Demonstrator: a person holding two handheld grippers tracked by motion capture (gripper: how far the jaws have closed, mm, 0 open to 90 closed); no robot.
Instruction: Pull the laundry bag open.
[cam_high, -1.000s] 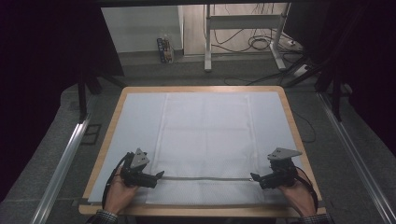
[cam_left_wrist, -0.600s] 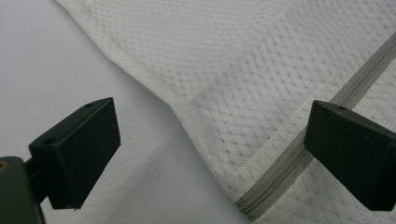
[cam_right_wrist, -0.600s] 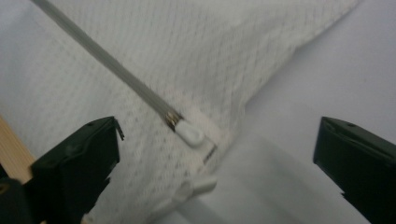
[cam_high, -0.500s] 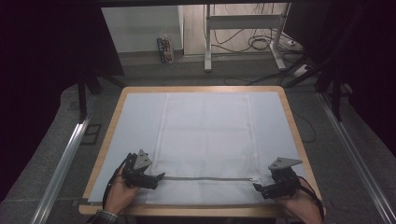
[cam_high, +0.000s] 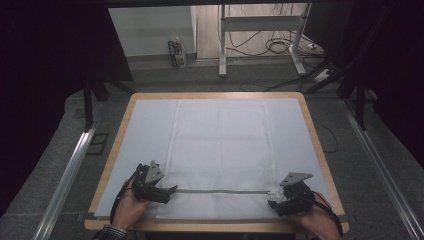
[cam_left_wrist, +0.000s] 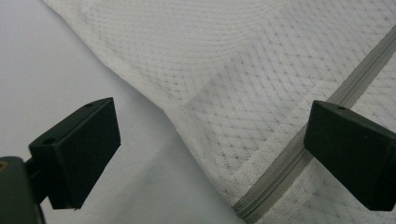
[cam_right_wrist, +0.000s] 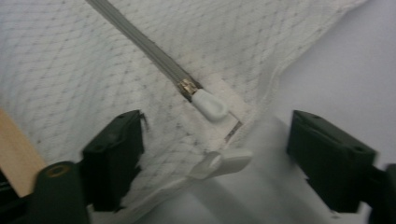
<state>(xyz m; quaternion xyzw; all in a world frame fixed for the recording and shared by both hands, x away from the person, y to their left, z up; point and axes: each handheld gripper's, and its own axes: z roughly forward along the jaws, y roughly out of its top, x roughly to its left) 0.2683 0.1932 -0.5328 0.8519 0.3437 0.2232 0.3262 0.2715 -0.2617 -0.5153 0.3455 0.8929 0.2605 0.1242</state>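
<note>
A white mesh bag (cam_high: 220, 145) lies flat on the pale mat (cam_high: 145, 125), with a grey zipper (cam_high: 220, 191) running across its near end. My left gripper (cam_high: 172, 190) rests at the zipper's left end. In the left gripper view it (cam_left_wrist: 210, 149) is open and straddles the bag's edge and the zipper (cam_left_wrist: 299, 154). My right gripper (cam_high: 274, 204) sits at the bag's near right corner. Its jaws have just been closing, and they (cam_right_wrist: 215, 154) stand apart around that corner. Between them lie the white zipper pull (cam_right_wrist: 210, 105) and a white tab (cam_right_wrist: 226, 162); the pads press on neither.
The mat covers a wooden table (cam_high: 215, 95), whose near edge (cam_right_wrist: 14, 158) shows beside the right gripper. Beyond the table are a desk frame (cam_high: 260, 30) and cables (cam_high: 280, 47) on the floor. Metal rails (cam_high: 65, 175) run along both sides.
The right gripper has moved toward the table's near edge and sunk onto the bag's corner. The left gripper has stayed put.
</note>
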